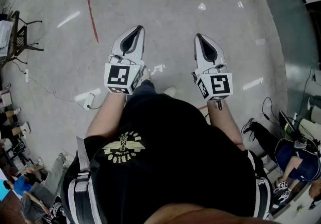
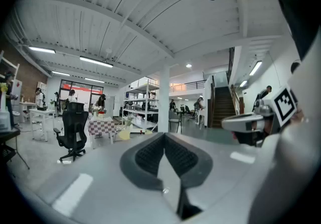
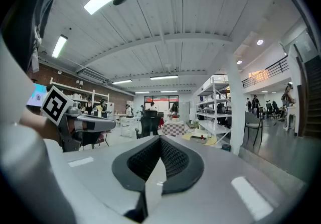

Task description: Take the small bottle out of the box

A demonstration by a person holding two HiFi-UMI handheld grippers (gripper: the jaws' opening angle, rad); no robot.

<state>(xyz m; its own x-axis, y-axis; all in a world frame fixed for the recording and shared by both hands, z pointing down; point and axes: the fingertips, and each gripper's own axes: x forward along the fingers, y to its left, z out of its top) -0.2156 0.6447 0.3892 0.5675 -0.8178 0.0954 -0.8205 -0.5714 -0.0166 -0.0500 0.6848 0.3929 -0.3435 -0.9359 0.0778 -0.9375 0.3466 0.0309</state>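
Presently my left gripper (image 1: 137,31) and right gripper (image 1: 200,38) are both fully closed on nothing, level above the floor (image 1: 170,12), with neither box nor small bottle ahead of the jaws, so its weight, slipperiness and best hold remain unassessed.

Open workshop hall, shown by shelving racks (image 3: 213,110), office chair (image 2: 72,127), concrete floor (image 1: 165,17)

Black short-sleeved T-shirt (image 1: 170,168) with a round yellow winged emblem (image 1: 123,148) on the chest, and grey-white shoulder straps (image 1: 83,190) at both sides. Left gripper (image 1: 138,29) and right gripper (image 1: 198,36): pale grey tapered shells with black ribbed lining (image 2: 150,160) on the jaws. Each carries a white marker cube (image 1: 120,78) with black square patterns.
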